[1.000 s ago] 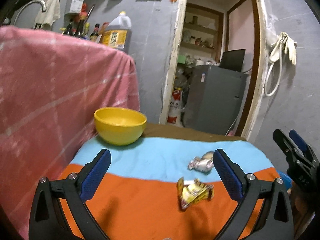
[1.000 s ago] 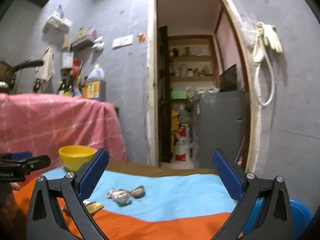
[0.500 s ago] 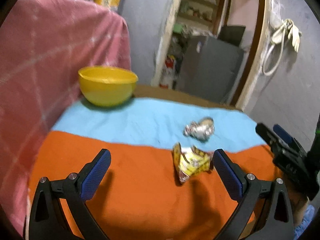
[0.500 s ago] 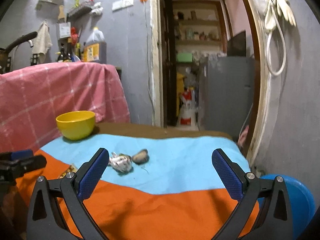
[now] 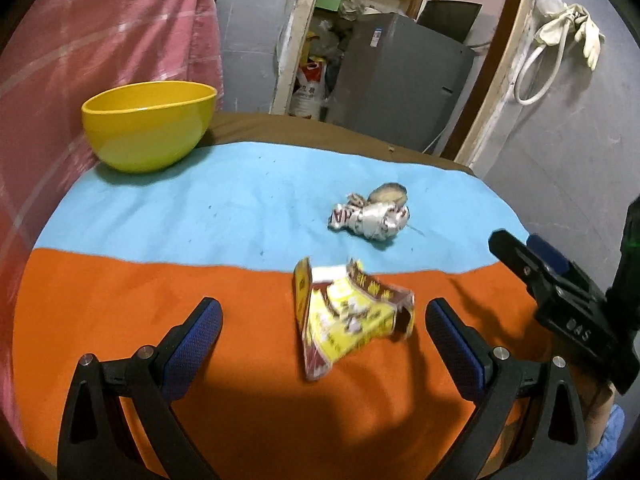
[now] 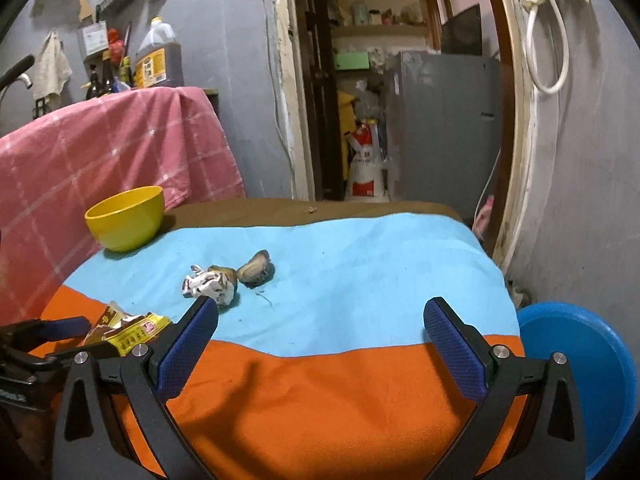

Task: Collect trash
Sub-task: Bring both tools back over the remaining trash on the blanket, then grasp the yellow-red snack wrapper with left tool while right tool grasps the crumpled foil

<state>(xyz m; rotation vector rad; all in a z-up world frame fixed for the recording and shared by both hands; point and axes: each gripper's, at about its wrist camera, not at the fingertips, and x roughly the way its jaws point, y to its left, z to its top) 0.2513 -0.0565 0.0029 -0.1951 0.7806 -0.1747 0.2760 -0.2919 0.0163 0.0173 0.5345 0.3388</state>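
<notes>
Orange cloth (image 5: 120, 320) is covering the near half of the table, and the left gripper (image 5: 322, 322) is hovering over it with its jaws spread wide, gripping nothing. A crumpled yellow wrapper (image 5: 348, 316) is lying on the orange just ahead of those jaws, between the two blue pads and closer to the right one, touching neither. The right gripper (image 6: 320, 320) is hanging over the right part of the table, its jaws also wide apart and empty; only bare cloth is lying between its pads. Seen from the right wrist, the yellow wrapper (image 6: 132, 330) is sitting to the left of the right gripper's left finger, with the left gripper's dark tips (image 6: 44, 336) just beside it.

Farther on, where the cloth is turning light blue (image 5: 200, 208), a balled silver wrapper (image 5: 370, 218) is resting well beyond both sets of jaws. A brown scrap (image 5: 388, 193), too small to identify, is touching its far side. A yellow bowl (image 5: 148, 124) is standing upright at the far left corner, beside a pink checked cloth (image 5: 100, 32). Off the table's right edge, a blue tub (image 6: 580, 360) is sitting lower down. A grey cabinet (image 6: 444, 120) is standing in the doorway beyond.
</notes>
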